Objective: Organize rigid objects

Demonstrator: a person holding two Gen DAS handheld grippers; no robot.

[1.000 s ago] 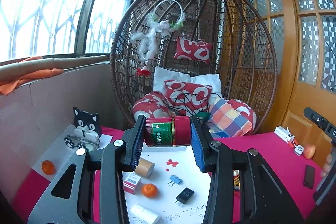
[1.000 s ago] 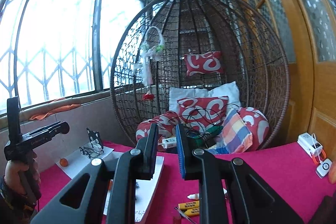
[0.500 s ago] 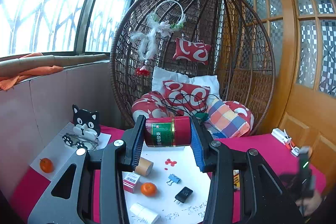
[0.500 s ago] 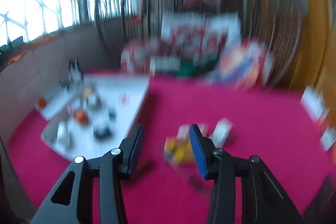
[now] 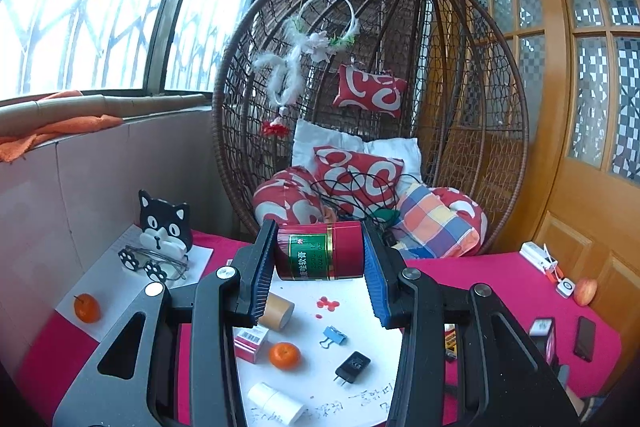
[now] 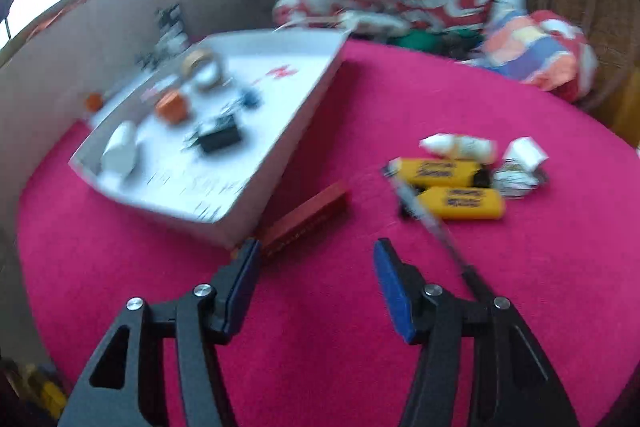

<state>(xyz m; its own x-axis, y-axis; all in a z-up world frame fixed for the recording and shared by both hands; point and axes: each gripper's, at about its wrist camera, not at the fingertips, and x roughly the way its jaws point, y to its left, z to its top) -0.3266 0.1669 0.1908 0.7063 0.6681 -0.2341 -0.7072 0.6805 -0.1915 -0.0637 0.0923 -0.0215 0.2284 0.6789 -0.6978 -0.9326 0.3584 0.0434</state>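
A: What does the left gripper (image 5: 320,259) have?

B: It pinches a red tin can (image 5: 320,250) with a green label, lying sideways between the blue pads, lifted above the white tray (image 5: 376,343). The pads press on both ends of it.

A: And under it, in the tray?

B: Many small things. A tape roll (image 5: 275,311) at approx. 8 o'clock from the can, a small red box (image 5: 250,341) just beside it, a mandarin (image 5: 284,355) near the box, a blue binder clip (image 5: 334,337), a black charger plug (image 5: 352,367), and a white cylinder (image 5: 276,403) at 6 o'clock by the near edge.

A: The right gripper (image 6: 316,269)?

B: Spread wide, nothing between the pads, low over the pink cloth (image 6: 340,327). The view is blurred. The tray corner is at 11 o'clock from it, w/ a red flat box (image 6: 306,217) touching that corner, just in front of the left pad. At 1 o'clock lie two yellow tubes (image 6: 452,187), a white bottle (image 6: 458,146) and a pen (image 6: 436,227) across them.

A: Other things around?

B: A cat-shaped holder (image 5: 165,227) w/ glasses (image 5: 152,263) at 9 o'clock, and a second mandarin (image 5: 87,308) on white paper. At 3 o'clock an apple (image 5: 585,291) and a black phone (image 5: 585,339).

A: The room?

B: A wicker hanging chair (image 5: 460,107) w/ red-white cushions behind, big windows left, a wooden door (image 5: 592,107) right.
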